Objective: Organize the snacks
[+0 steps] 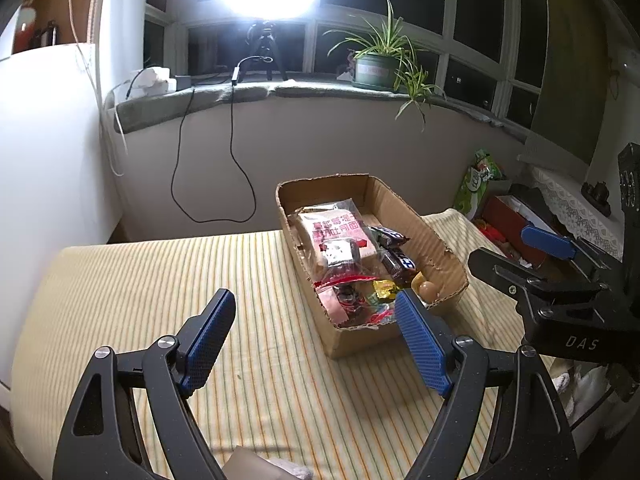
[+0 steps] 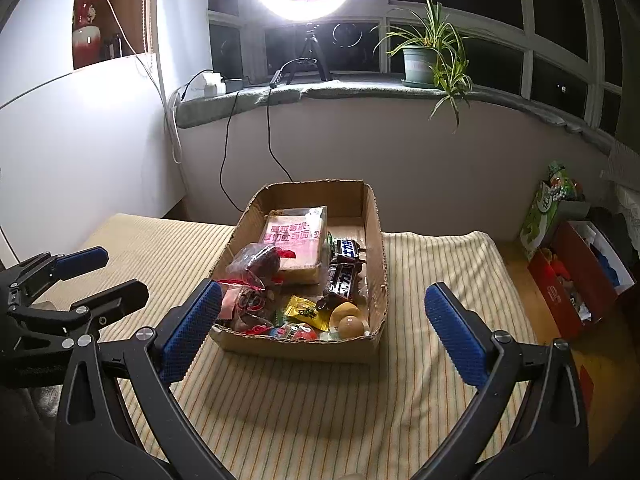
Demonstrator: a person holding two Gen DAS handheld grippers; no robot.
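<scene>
Left wrist view: left gripper (image 1: 316,316) and right gripper (image 2: 324,312) tilt downward, jaws wide, empty. Cardboard box (image 2: 378,232) of snacks (image 2: 296,240) lies mid-table, seemingly lengthwise toward the window.

- You have one box (image 2: 376,216) before you.
- You can count one bread pack (image 2: 298,236) inside.
- Two chocolate bars (image 2: 346,276).
- One yellow packet (image 2: 306,312).
- One potted plant (image 2: 420,64).

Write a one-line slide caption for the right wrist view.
Open blue-padded right gripper faces a brown cardboard box of wrapped snacks on a striped yellow cloth.
</scene>
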